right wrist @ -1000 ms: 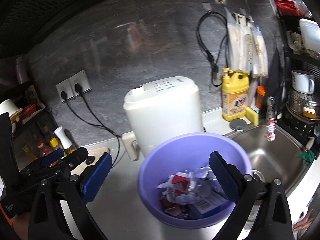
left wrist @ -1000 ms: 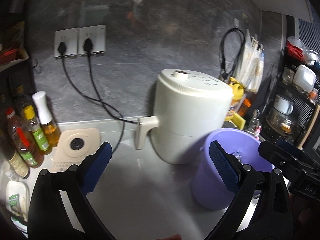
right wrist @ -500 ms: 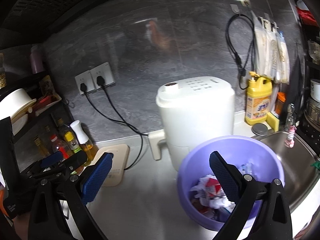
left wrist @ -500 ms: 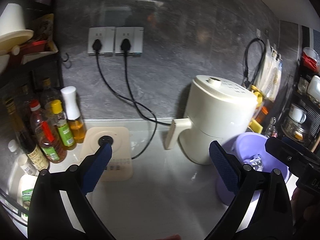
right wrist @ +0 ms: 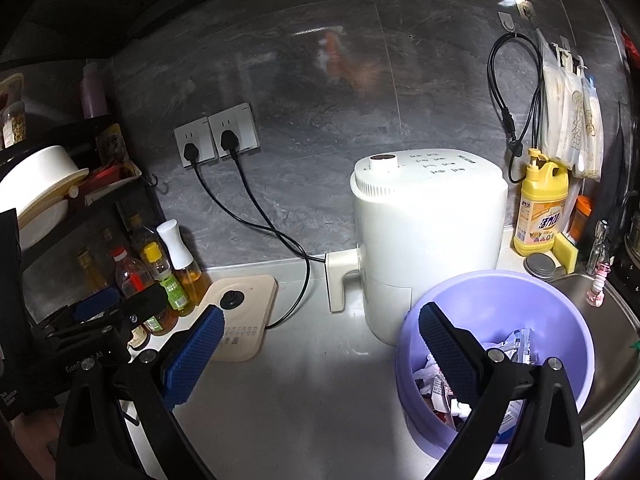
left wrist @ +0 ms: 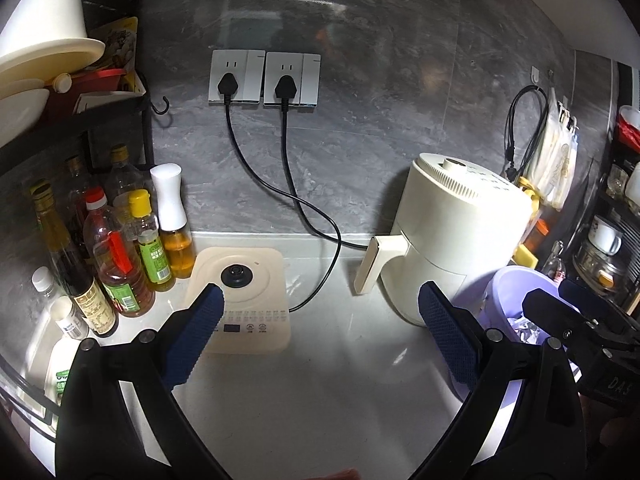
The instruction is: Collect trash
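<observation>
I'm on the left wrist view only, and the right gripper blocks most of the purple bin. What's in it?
Observer: The purple bin holds crumpled wrappers lying at the bottom, well below the rim.
Operator: Is the right gripper carrying anything?
Observer: No, the right gripper is empty, jaws wide open.
Operator: What's beyond the bin on the right?
Observer: A steel sink, right beside the bin.
</observation>
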Motion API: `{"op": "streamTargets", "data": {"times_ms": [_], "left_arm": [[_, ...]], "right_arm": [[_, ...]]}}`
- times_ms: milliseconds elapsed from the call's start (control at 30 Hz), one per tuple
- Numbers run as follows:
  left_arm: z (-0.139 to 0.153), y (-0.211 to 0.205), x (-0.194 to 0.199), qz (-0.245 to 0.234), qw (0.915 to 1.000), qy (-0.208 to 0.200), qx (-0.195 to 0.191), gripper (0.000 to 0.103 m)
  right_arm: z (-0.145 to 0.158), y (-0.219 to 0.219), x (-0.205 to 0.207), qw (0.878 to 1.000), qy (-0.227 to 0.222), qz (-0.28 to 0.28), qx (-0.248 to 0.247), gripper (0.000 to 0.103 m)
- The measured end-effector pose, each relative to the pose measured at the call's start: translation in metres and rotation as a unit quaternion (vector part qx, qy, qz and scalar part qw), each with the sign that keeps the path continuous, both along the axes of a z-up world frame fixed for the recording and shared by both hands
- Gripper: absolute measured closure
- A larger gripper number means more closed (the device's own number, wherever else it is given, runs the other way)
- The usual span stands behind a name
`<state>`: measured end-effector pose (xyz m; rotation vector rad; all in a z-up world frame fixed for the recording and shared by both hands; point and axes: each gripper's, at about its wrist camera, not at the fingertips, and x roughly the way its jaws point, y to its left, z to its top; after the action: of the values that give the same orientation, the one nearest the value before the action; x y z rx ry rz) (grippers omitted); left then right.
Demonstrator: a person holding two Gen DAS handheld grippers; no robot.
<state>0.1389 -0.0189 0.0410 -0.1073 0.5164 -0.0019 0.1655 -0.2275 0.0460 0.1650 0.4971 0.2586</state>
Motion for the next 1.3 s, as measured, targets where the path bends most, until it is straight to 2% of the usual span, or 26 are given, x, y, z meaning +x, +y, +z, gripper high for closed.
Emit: {"op": "streamTargets", "data": {"times_ms": [867, 1300], "left_arm": [[-0.003, 0.004, -0.005, -0.033, 0.9995, 0.001, 0.005, 0.006], [0.001, 0.004, -0.004, -0.033, 0.9994, -0.004, 0.003, 0.006]], "right_arm": [[0.002, -0.001, -0.015, 1.0, -0.003, -0.024, 0.004, 0.007], [0.004, 0.001, -0.018, 0.999, -0.005, -0.033, 0.004, 0.007]]}}
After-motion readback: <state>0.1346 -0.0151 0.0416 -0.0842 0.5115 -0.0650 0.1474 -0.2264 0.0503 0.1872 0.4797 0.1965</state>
